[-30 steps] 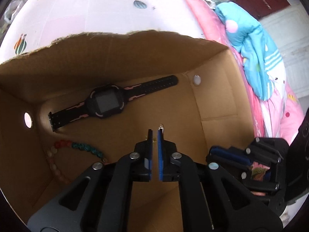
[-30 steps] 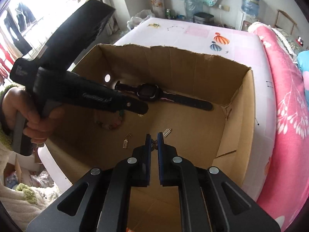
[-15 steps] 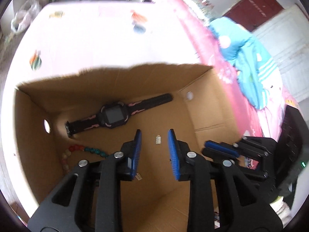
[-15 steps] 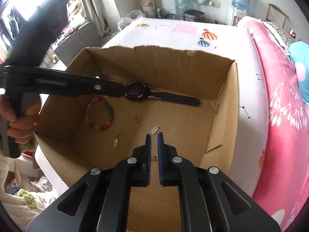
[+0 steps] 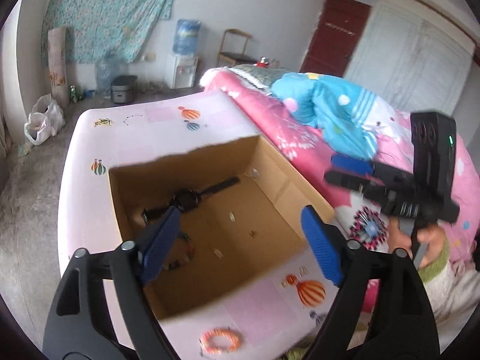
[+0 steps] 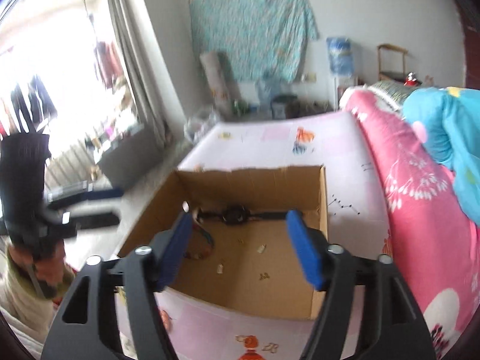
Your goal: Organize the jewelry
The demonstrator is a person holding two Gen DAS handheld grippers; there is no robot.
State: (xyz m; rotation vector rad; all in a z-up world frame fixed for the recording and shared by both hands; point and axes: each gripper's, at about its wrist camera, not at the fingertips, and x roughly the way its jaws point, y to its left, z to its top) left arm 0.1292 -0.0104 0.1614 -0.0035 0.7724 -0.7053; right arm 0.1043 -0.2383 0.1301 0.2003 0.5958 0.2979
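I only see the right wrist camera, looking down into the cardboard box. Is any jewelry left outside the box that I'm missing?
Observer: Yes. An orange bracelet lies on the pink table, in front of the box.
Operator: The other gripper is a blur at my left. Is it holding anything?
Observer: No. The left gripper has its jaws opening, with nothing between them.
Operator: Who carries my camera?
Observer: A hand in a green-cuffed sleeve holds the right gripper, its jaws opening too, over pink bedding.
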